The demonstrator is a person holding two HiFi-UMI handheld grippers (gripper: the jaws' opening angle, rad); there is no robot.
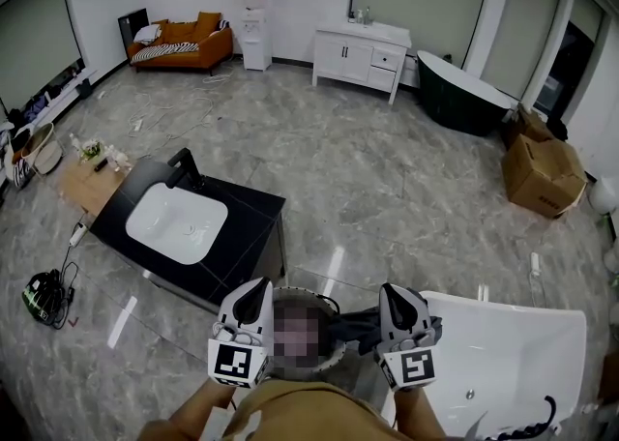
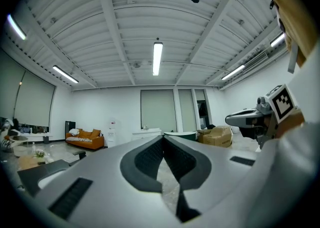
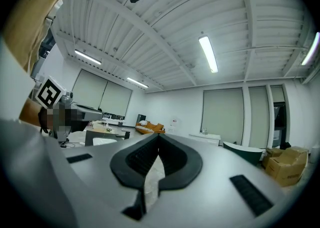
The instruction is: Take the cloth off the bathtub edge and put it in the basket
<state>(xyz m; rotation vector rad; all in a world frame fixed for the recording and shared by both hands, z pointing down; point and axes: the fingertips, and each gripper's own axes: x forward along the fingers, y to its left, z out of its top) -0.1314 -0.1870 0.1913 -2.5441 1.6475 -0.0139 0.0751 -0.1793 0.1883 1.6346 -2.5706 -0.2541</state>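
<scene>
1. The grey floor point(image 1: 387, 188) lies open across the middle of the room. A sofa point(image 1: 179, 43), a white cabinet point(image 1: 360, 54), a dark green tub point(image 1: 464, 91) and cardboard boxes point(image 1: 542, 173) stand along the far sides, well apart from both claws.
2. The white bathtub point(image 1: 513, 352) fills the lower right corner, its left edge just beside the right claw.
3. A black bench point(image 1: 242, 226) with a white sink point(image 1: 176, 223) stands on the left. Its near corner is close to the basket, leaving only a strip of floor between bench and bathtub.
4. The basket point(image 1: 334, 357) sits on the floor between the two claws, and only part of its rim shows.
5. The dark cloth point(image 1: 356, 328) lies bunched between the basket and the bathtub edge, just left of the right claw. Only the head view shows it, and whether it rests on the edge or the rim I cannot tell.
6. The left claw point(image 1: 257, 292) point(image 2: 163, 139) and the right claw point(image 1: 398, 294) point(image 3: 158, 137) are held side by side. Each has its jaws together and empty. Each gripper view shows the room ahead and the other claw off to one side.
</scene>
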